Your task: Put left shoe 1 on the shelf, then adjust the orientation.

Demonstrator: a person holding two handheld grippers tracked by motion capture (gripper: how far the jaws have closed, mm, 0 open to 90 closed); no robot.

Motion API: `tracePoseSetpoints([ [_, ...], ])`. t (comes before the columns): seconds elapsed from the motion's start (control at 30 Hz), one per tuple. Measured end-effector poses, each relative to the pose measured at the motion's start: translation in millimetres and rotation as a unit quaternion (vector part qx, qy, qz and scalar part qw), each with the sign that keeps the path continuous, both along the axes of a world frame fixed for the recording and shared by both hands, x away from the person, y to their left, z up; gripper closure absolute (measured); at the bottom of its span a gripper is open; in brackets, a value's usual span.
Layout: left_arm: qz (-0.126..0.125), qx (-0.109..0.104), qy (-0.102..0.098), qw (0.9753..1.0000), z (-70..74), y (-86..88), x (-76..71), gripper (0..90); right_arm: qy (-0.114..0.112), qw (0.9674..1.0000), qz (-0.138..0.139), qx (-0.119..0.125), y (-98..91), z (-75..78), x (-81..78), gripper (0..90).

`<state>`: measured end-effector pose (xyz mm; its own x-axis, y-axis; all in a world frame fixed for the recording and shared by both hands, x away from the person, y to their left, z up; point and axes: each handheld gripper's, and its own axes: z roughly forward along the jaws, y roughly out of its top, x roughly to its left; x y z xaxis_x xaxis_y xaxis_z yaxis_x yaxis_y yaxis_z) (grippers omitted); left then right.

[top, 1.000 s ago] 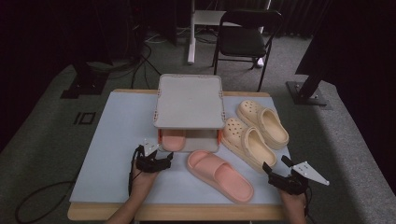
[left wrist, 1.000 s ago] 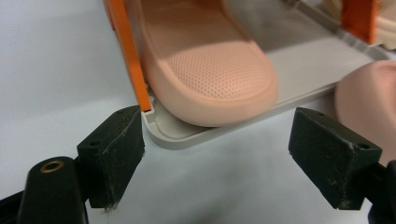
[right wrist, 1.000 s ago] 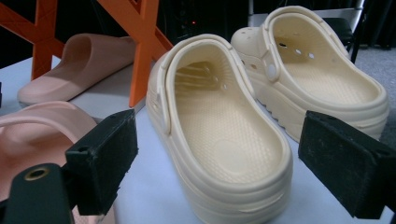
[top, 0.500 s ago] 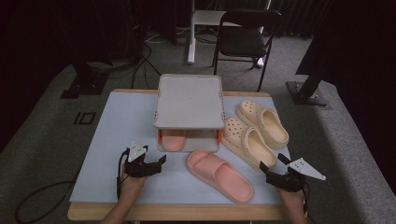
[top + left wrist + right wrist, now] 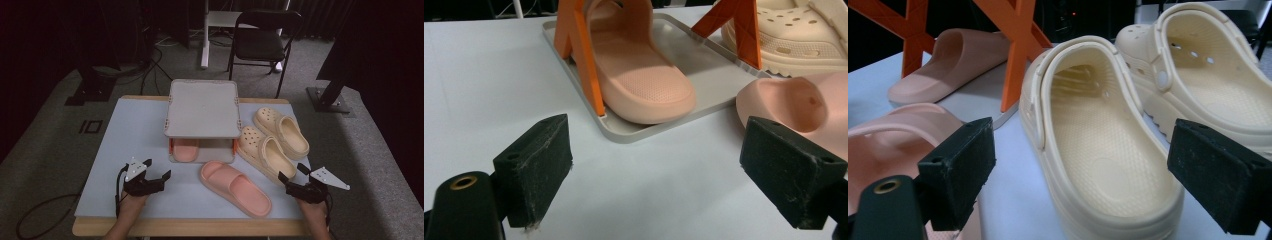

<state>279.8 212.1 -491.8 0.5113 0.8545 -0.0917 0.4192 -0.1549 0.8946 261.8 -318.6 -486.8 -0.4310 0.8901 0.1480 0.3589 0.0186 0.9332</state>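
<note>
Slide (image 5: pixel 235 187) — open claws (image 5: pixel 156 176) low alongside

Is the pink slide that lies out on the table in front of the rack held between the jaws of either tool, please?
No, the loose pink slide lies free on the table, with the left tool and the right tool both open and apart from it.

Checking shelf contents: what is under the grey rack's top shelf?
One pink slide lies on the rack's bottom tray, left side, heel toward the person. Its toe end is covered by the top shelf; the tray's right side looks bare.
</note>
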Motion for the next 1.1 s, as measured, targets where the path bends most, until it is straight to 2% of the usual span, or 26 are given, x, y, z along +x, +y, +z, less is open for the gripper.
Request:
tracePoseSetpoints([
  [0.13,0.001,-0.005,-0.003,1.0000,1.0,8.0,-3.5,13.2,0.002,1.0000,0.002,-0.006,1.4,0.7,2.2,11.4],
  [0.33,0.000,-0.002,-0.004,1.0000,0.8,21.0,-10.7,13.1,0.006,0.9999,0.007,-0.005,0.3,1.4,6.4,11.4],
  [0.43,0.005,-0.003,-0.003,1.0000,-0.2,29.1,-15.6,13.2,0.012,0.9999,0.010,0.003,-1.7,1.6,9.6,11.3],
  [0.7,0.020,-0.009,-0.003,0.9998,-3.9,47.2,-25.3,13.2,0.025,0.9994,0.024,-0.003,-1.3,4.6,20.9,11.4],
  [0.9,0.022,-0.014,-0.007,0.9996,-7.7,49.1,-28.4,13.2,0.028,0.9990,0.033,-0.015,0.6,8.3,32.3,12.7],
  [1.1,0.022,-0.024,-0.011,0.9994,-6.8,49.8,-29.1,13.2,0.031,0.9991,0.027,-0.009,-6.0,11.6,51.4,15.2],
])
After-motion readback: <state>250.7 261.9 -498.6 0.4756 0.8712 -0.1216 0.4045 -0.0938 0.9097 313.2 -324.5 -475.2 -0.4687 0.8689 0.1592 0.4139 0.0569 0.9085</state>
